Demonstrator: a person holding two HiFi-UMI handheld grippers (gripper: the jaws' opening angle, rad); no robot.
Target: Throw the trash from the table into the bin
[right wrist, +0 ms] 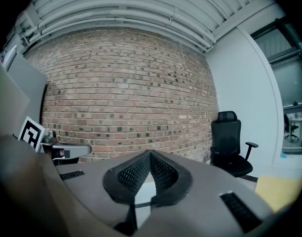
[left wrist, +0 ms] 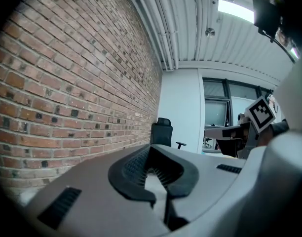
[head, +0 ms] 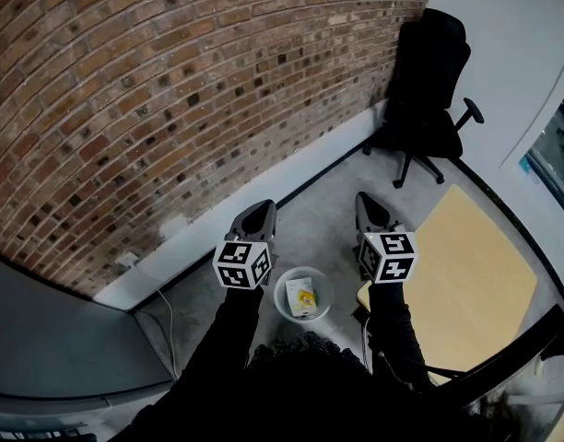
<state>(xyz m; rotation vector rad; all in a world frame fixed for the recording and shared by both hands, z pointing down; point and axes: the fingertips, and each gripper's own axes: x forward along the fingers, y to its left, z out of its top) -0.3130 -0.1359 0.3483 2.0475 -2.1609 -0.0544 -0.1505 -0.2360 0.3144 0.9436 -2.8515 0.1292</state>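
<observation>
Brick wall (head: pixel 171 81) sweeps from nine round to twelve, white skirting (head: pixel 300 166) along its foot. Black office chair (head: pixel 428 99) parked at one, against the white wall (head: pixel 503 44). Grey floor (head: pixel 323 205) dead centre. Window (head: pixel 560 150) at three. Ceiling light (left wrist: pixel 235 11) on overhead.

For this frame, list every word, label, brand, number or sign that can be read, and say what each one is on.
No text here can be read.
Packet in the bin: a yellow print, too small to read.
Left marker cube and right marker cube: black-and-white square patterns only, no letters or digits.
</observation>
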